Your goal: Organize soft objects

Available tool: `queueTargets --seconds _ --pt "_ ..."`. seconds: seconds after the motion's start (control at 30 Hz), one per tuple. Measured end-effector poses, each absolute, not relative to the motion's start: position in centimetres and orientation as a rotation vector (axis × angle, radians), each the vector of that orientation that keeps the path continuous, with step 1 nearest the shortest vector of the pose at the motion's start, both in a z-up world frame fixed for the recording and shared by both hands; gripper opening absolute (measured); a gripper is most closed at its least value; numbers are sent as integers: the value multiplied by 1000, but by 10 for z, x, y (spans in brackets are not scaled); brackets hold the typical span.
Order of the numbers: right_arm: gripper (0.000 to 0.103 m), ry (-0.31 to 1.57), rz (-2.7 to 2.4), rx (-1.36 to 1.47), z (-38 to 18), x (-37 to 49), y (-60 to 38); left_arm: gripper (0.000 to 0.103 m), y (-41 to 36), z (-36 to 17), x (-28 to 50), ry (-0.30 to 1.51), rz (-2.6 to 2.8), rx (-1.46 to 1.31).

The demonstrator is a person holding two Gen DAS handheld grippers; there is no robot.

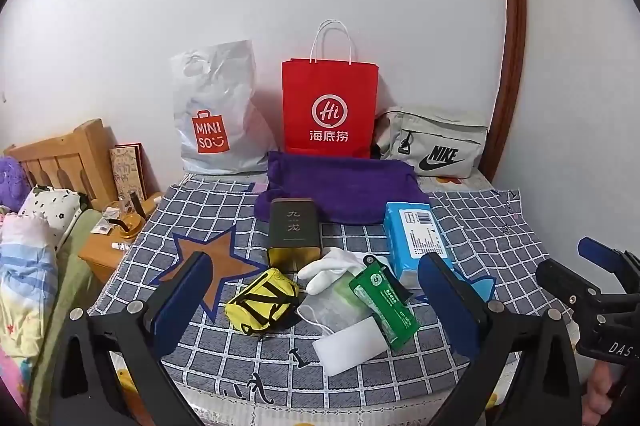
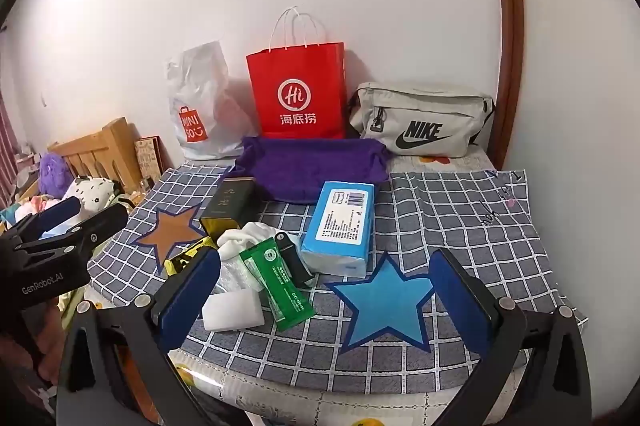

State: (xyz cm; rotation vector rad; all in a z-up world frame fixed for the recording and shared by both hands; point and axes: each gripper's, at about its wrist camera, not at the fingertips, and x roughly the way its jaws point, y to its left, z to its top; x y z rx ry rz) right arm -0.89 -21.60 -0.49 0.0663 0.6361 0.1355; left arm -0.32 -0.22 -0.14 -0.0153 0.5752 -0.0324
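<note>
While both claws hover over the near edge of the table (image 1: 192,218), neither grips anything: left claw (image 1: 316,306) spread wide, right claw (image 2: 326,300) spread wide too.

Soft stuff sits lower centre of the left wrist view, bunched on the checked cloth:
- yellow pouch (image 1: 262,300) with black straps, between the left claw's pads
- white glove (image 1: 328,268) just behind it, touching the dark tin (image 1: 294,236)
- clear mesh bag (image 1: 336,302) under the green packet (image 1: 384,306)
- white foam block (image 1: 350,344) nearest the camera, partly under the green packet
- blue tissue pack (image 1: 418,236) right of the pile
- purple towel (image 1: 340,187) folded behind, mid-frame

Back row against the wall, upper centre: Miniso plastic bag (image 1: 214,113), red paper bag (image 1: 330,105), grey Nike pouch (image 1: 434,141), all upright.

In the right wrist view, a blue star (image 2: 386,300) on the cloth lies between the right claw's pads; a brown star (image 2: 170,228) lies left of the pile.
</note>
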Motion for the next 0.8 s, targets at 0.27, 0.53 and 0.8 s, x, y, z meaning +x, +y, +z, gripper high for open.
queueTargets --seconds 0.27,0.53,0.8 --pt "103 633 138 68 -7 -8 -215 103 -1 0 -4 573 -30 -17" --pt "103 629 137 70 -6 -10 -214 103 0 0 -4 573 -30 -17" --pt "103 624 138 77 -7 -11 -214 103 1 1 -5 572 -28 -16"
